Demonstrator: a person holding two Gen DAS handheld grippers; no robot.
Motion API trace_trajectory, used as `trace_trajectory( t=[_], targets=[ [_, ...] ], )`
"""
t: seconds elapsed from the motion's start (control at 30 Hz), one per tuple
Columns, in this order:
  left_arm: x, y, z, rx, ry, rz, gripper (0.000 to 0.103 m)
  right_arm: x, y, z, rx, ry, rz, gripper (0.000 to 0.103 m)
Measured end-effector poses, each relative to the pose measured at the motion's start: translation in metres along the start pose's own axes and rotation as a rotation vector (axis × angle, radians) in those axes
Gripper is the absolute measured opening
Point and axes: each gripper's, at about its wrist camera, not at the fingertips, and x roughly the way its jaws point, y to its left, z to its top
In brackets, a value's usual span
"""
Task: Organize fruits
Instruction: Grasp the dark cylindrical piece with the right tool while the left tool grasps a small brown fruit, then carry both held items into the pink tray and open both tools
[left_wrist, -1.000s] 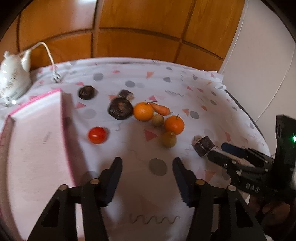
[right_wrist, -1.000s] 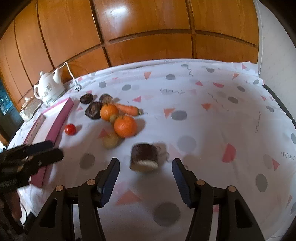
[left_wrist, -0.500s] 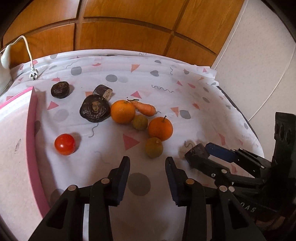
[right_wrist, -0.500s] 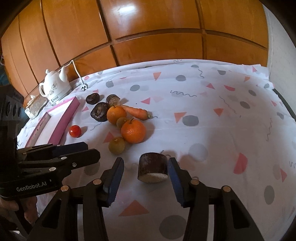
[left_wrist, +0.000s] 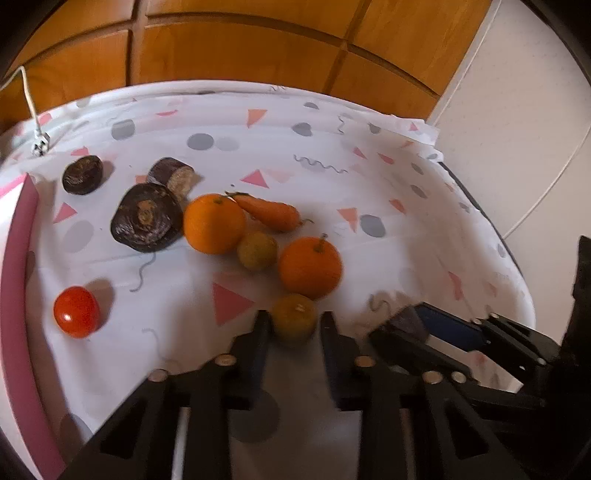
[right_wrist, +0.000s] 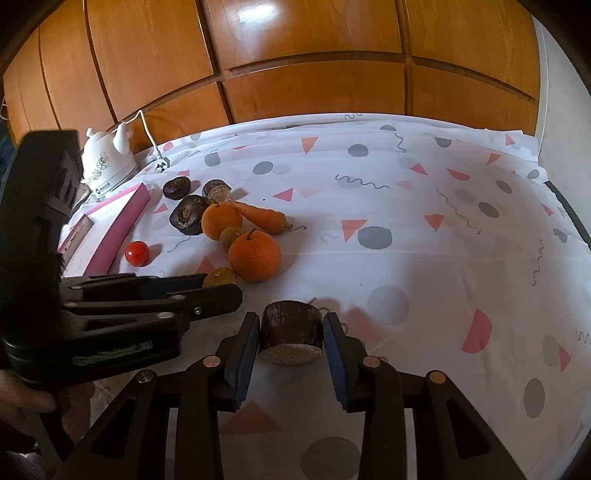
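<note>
Fruits lie in a loose cluster on the cloth-covered surface (right_wrist: 424, 206), and I have one item between each pair of fingers. My left gripper (left_wrist: 293, 325) has its fingers drawn narrow around a small yellow-green round fruit (left_wrist: 294, 318) at the near edge of the cluster, just in front of the stemmed orange (left_wrist: 309, 266); the pads look pressed to its sides. It is small and light, I judge, with a smooth rounded skin that could squirt out if I squeeze off-centre, so I want the pads across its widest middle, as they sit now.

My right gripper (right_wrist: 291, 334) is closing on a dark, stubby cylinder with a pale cut face (right_wrist: 290, 331), standing apart to the right of the cluster. The fingers (right_wrist: 246, 343) flank its curved wall and seem at or just short of contact. It looks firm and dense, with a rough skin that should grip well; holding it by the curved sides seems right.

Farther off lie a second orange (left_wrist: 213, 223), a carrot (left_wrist: 269, 211), another small greenish fruit (left_wrist: 256, 250), three dark pieces (left_wrist: 147, 217), and a tomato (left_wrist: 76, 311) to the left beside the pink-edged box (left_wrist: 20, 280). The tomato is soft-skinned, so it would need a gentle grip.
</note>
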Motion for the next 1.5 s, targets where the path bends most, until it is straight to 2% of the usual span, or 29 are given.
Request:
trace_trajectory(
  t=[0.17, 0.43, 1.07, 1.5],
  targets=[
    [-0.004, 0.002, -0.004, -0.004, -0.016, 0.000, 0.025, 0.000, 0.002, 0.000, 0.000, -0.002, -0.006, 0.036],
    [-0.028, 0.010, -0.017, -0.022, -0.037, 0.043, 0.025, -0.001, 0.011, -0.001, -0.015, 0.006, 0.003, 0.036],
    [-0.094, 0.038, -0.032, -0.082, -0.178, 0.170, 0.025, 0.002, 0.060, -0.004, -0.103, 0.019, 0.029, 0.035],
    [-0.133, 0.081, -0.038, -0.189, -0.251, 0.266, 0.025, -0.005, 0.106, 0.013, -0.203, -0.015, 0.117, 0.035]
  ],
)
